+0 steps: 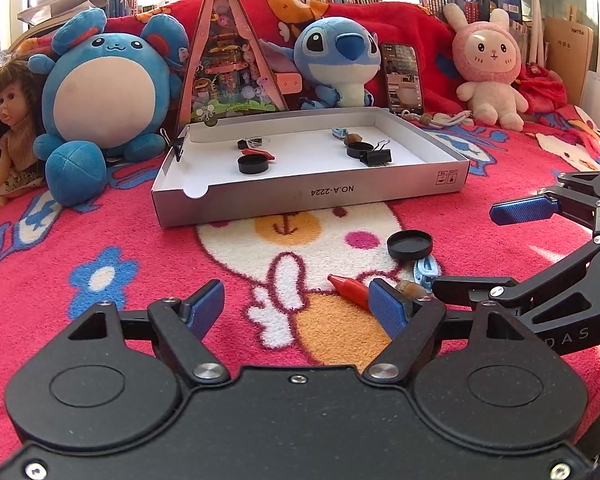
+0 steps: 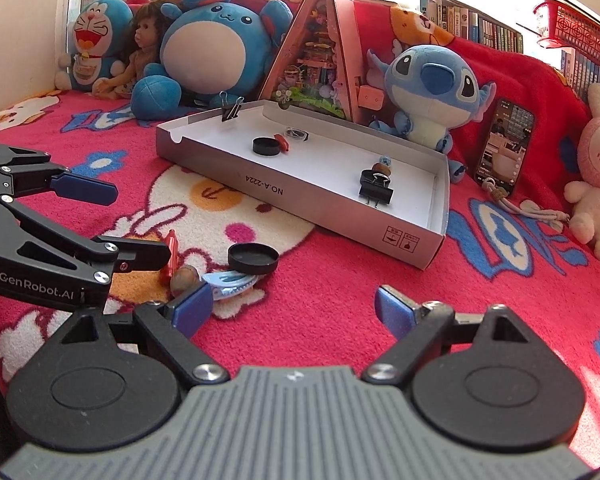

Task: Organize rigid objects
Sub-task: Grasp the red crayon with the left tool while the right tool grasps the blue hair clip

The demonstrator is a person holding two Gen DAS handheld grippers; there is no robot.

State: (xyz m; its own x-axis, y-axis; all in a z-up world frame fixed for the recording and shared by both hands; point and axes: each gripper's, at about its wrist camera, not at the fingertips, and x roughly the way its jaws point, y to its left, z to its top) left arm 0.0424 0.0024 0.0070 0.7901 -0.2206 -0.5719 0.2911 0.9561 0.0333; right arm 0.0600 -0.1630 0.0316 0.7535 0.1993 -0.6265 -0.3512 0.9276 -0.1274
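A shallow white cardboard box (image 1: 300,196) (image 2: 300,196) lies on the red blanket and holds black caps, a red piece, a binder clip (image 1: 376,156) (image 2: 375,191) and other small items. In front of it lie a black cap (image 1: 409,245) (image 2: 253,259), a red crayon-like piece (image 1: 350,289) (image 2: 170,254), a brown acorn (image 1: 410,290) (image 2: 184,276) and a light blue clip (image 1: 426,270) (image 2: 230,282). My left gripper (image 1: 296,308) is open and empty, its right finger beside the red piece. My right gripper (image 2: 292,310) is open and empty, its left finger by the blue clip.
Plush toys, a doll (image 1: 8,120), a triangular pink display box (image 1: 230,56) and a phone (image 1: 402,78) stand behind the white box. Bookshelves run along the back. A cord with beads (image 2: 512,204) lies right of the box.
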